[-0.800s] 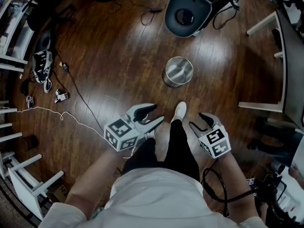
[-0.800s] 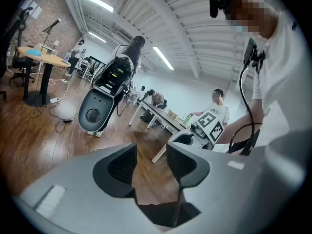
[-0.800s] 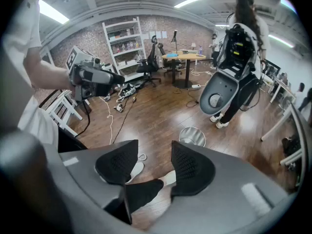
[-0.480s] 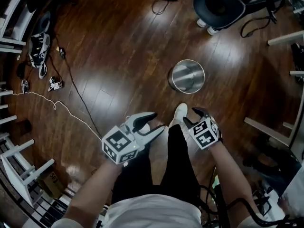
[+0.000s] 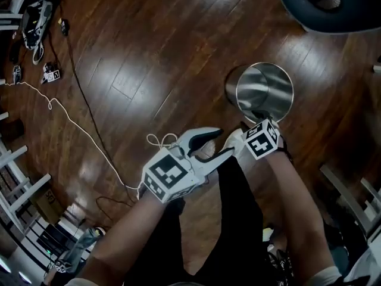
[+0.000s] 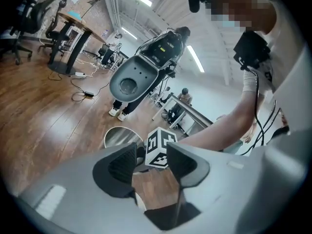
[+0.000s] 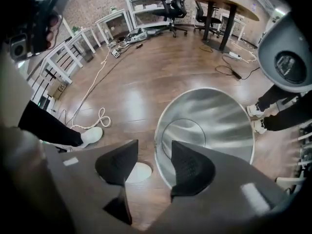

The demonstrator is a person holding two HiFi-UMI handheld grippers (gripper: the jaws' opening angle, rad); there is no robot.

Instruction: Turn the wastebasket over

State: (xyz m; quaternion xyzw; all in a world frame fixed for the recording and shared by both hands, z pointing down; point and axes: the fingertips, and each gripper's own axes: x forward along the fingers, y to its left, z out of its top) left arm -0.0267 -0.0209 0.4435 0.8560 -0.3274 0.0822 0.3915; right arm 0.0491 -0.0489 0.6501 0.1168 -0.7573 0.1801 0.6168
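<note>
The wastebasket is a shiny metal cylinder standing upright on the wood floor, mouth up and empty. My right gripper points steeply down at its near rim. In the right gripper view the open jaws of this gripper straddle the rim of the wastebasket: one jaw is outside, the other over the inside wall, and the pads are not pressing. My left gripper hovers to its left, open with nothing between its fingers. The left gripper looks toward the wastebasket and the right gripper's marker cube.
A dark rounded shell with a hole stands just beyond the basket. A white cord and a black cable trail across the floor at left. White rails line the left edge. The person's white shoe rests near the basket.
The view has closed in on the basket. My right gripper moved forward and tipped down onto the basket's near rim. The left gripper followed, staying beside it, open.
</note>
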